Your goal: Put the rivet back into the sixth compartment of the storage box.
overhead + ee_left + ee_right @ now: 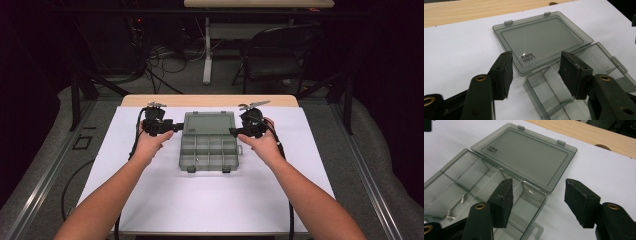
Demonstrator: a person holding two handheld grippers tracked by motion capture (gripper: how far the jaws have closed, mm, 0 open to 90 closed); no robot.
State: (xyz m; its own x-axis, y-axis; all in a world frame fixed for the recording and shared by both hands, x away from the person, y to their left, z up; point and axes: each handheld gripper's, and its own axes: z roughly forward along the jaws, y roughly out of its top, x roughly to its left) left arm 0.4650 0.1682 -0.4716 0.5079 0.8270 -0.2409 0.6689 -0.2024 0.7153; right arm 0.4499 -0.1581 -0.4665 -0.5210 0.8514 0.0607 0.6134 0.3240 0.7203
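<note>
Two grippers flanking an open compartment box on the white sheet

The smoky plastic box is lying open near the middle of the white sheet, its lid folded flat toward the far edge of the wooden table. The left gripper is hovering at the box's left hinge corner and the right gripper at the right one, both with jaws spread and pinching nothing. Small metal screws are lying in one compartment
</note>
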